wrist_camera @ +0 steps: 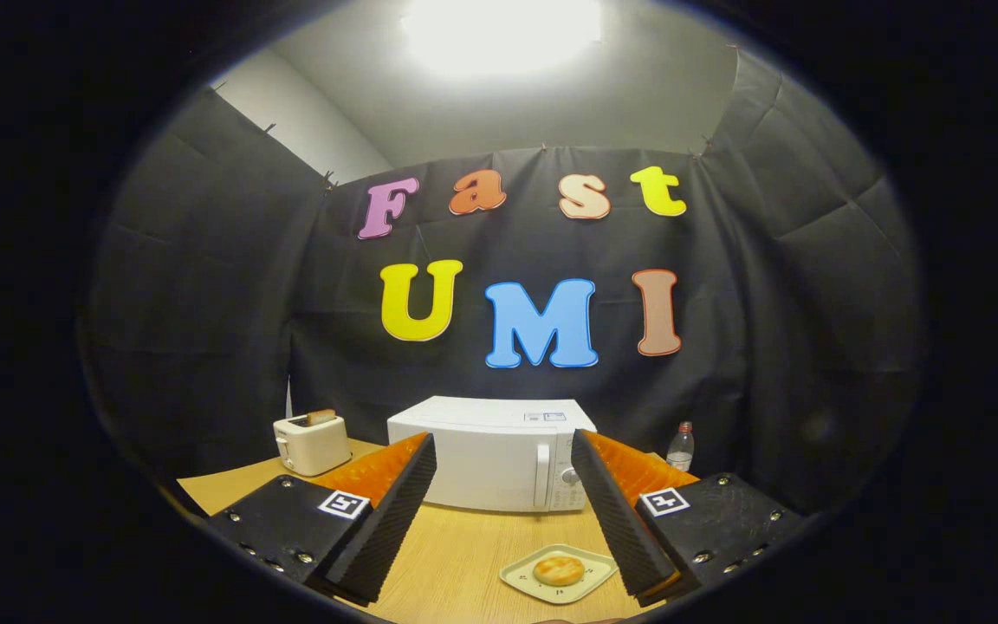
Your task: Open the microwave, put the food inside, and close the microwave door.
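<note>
A white microwave (489, 459) stands on the wooden table (456, 555) beyond my fingers, its door shut, with the handle (542, 475) and knobs on its right side. A small pale plate (559, 574) with a round golden bun (559, 569) lies on the table near the right finger (620, 511), between the fingers and a little ahead of them. My gripper (503, 451) is open and holds nothing; it hangs above the table, well short of the microwave.
A white toaster (312, 442) with a slice of bread in it stands left of the microwave. A clear plastic bottle (680, 447) stands to the microwave's right, by the black cloth wall. Bare table lies between the fingers and the microwave.
</note>
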